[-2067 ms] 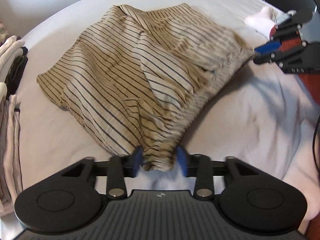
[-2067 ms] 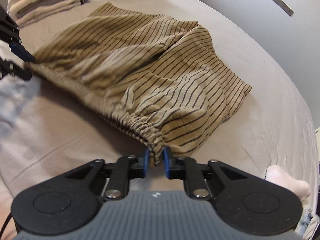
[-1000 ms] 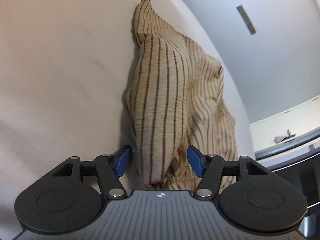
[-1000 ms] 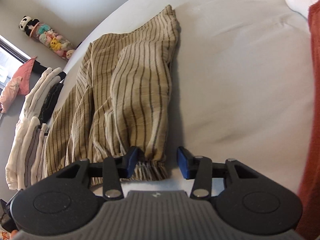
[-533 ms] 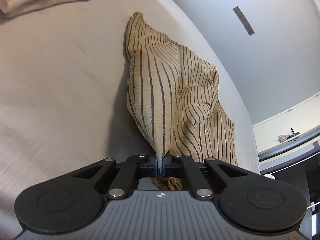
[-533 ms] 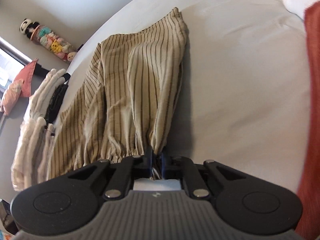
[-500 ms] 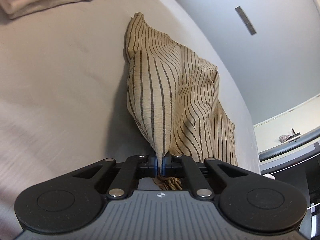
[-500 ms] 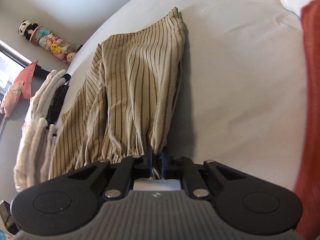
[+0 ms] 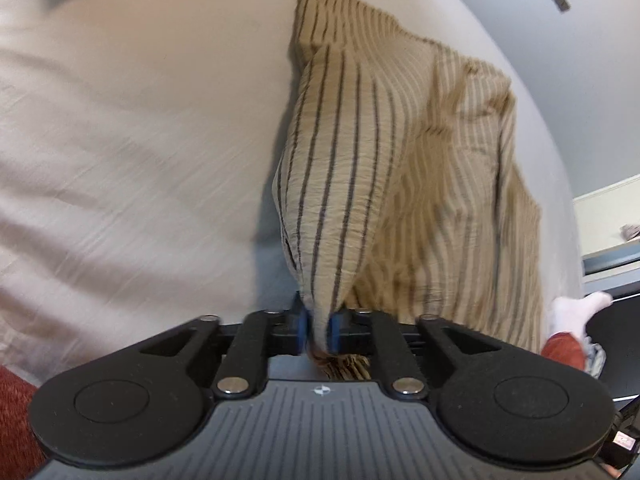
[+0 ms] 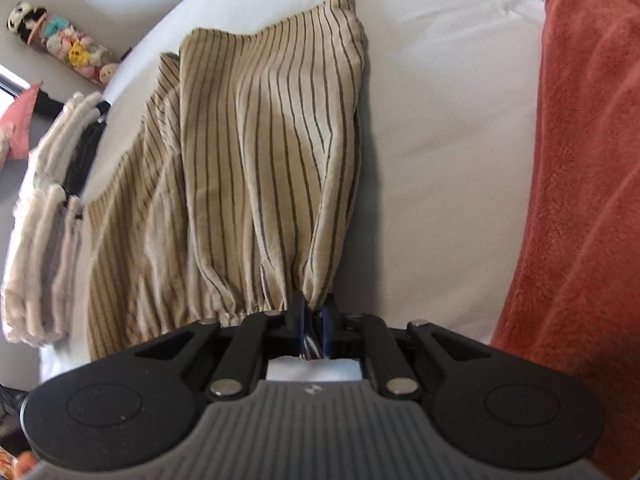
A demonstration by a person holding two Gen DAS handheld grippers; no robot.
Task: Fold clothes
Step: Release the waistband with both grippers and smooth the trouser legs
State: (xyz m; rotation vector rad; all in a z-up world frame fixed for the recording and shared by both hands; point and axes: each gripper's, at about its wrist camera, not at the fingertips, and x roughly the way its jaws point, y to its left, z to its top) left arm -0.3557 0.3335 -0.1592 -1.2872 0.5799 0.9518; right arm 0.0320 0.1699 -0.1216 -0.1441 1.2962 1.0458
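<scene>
A tan garment with dark stripes lies crumpled on the pale bed sheet. My left gripper pinches a raised fold of it between its blue pads; the jaws are opening slightly, with cloth still pressed between them. In the right wrist view the same striped garment stretches away from my right gripper, which is shut on a gathered edge beside the elastic hem. Both pinched folds hang lifted off the sheet.
A stack of folded pale clothes lies left of the garment. A rust-red fleece fills the right side. A white sock lies at the bed's edge. Plush toys line the far wall.
A second ago both grippers stood open around the cloth. Both closed on it, then drew their folds up and back, so the garment now looks taut and nearer.
</scene>
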